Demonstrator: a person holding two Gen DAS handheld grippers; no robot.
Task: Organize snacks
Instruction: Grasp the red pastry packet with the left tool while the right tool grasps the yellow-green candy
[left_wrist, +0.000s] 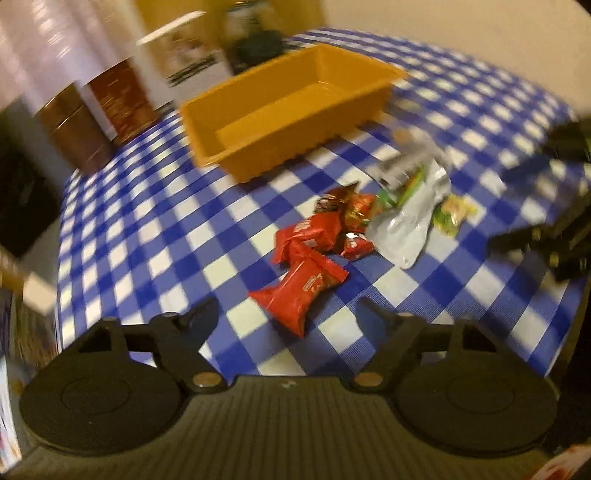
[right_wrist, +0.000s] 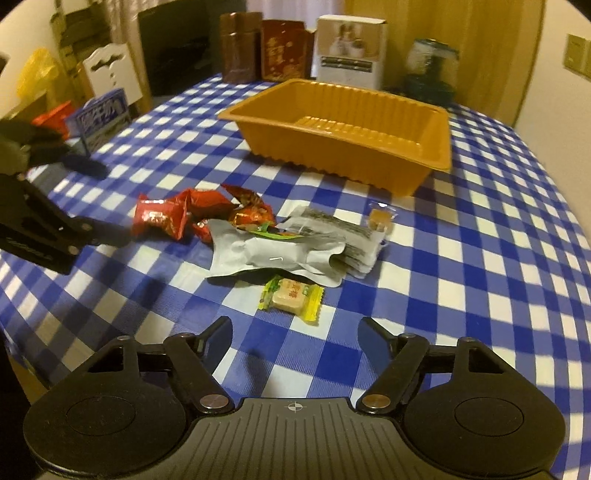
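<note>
- Left gripper (left_wrist: 286, 314): jaws spread wide with nothing between them, low over the checked cloth (left_wrist: 147, 236).
- Just ahead of its fingers, slightly right of centre, lies a red packet (left_wrist: 301, 291), its near end between the two fingertips' line but touching neither.
- Beyond that packet sits a cluster of more red packets (left_wrist: 321, 229), touching one another.
- Ahead and to the right of the cluster, a silver pouch (left_wrist: 410, 221) lies crumpled against them, with a green-yellow sweet (left_wrist: 452, 214) at its right side.
- Farthest ahead, a little left, stands the orange tray (left_wrist: 229, 151) with nothing in it, apart from the snacks.
- Right gripper (right_wrist: 295, 332): jaws also wide apart and holding nothing, hovering over the cloth.
- Just ahead of it, near centre, lies the green-yellow sweet (right_wrist: 291, 297), clear of both fingers.
- Behind the sweet, the silver pouch (right_wrist: 273, 254) rests over a striped packet (right_wrist: 340, 229); a small clear-wrapped sweet (right_wrist: 382, 218) sits at the far right end.
- Ahead and left, the red packets (right_wrist: 177, 214) are bunched against the pouch.
- Far ahead, slightly right, is the tray (right_wrist: 332, 147); boxes (right_wrist: 351, 48) stand behind it.
</note>
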